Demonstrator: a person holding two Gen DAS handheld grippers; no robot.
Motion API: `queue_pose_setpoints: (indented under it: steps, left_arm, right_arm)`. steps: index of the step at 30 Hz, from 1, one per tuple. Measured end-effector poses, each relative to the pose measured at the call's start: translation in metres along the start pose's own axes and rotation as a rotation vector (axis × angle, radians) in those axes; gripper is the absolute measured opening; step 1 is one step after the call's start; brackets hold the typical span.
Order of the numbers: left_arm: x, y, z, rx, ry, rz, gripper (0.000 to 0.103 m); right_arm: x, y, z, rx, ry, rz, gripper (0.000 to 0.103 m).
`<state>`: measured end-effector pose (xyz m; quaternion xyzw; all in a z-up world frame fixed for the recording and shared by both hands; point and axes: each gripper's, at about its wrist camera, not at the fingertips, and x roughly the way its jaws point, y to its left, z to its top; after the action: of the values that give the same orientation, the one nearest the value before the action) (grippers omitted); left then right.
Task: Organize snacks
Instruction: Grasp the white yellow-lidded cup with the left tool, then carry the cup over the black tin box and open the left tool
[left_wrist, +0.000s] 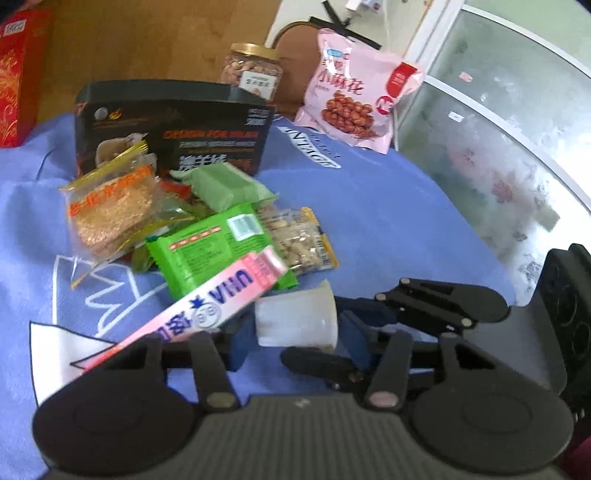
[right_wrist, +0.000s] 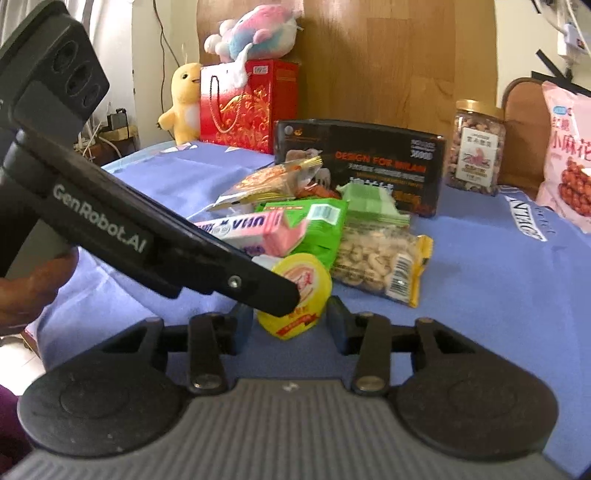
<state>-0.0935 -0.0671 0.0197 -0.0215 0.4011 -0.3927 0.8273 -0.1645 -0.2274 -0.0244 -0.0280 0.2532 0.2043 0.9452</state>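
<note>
Right wrist: jelly cup (right_wrist: 295, 295) lies between both grippers' fingers (right_wrist: 338, 314).

A small jelly cup (right_wrist: 295, 295), translucent white with a yellow foil lid, is seen lying on its side at the near edge of a snack heap. Behind it a pink candy box (left_wrist: 221, 295) is laid slantwise across a bright green packet (left_wrist: 218, 247). A clear bag of cashews (right_wrist: 380, 258) is spread flat beside them, and a pale green packet (left_wrist: 229, 184) is stacked further back.
</note>
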Motion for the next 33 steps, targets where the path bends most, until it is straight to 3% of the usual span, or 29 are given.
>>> queue_pose_setpoints:
  steps: [9,17,25,33]
  left_arm:
    - [-0.004,-0.014,0.021,0.045,-0.048,-0.014,0.05]
    - [-0.011,-0.014,0.064,0.065,-0.121,0.004,0.05]
    - [0.001,0.024,0.129,0.01,-0.219,0.102,0.049]
    - [0.035,0.073,0.178,-0.091,-0.271,0.137,0.05]
  right_arm:
    - [-0.005,-0.02,0.02,0.079,0.022,-0.009,0.047]
    - [0.003,-0.038,0.053,0.075,-0.052,-0.013,0.047]
    - [0.052,-0.064,0.109,0.0,-0.142,-0.052,0.047]
    - [0.11,-0.094,0.146,0.022,-0.104,-0.078,0.047]
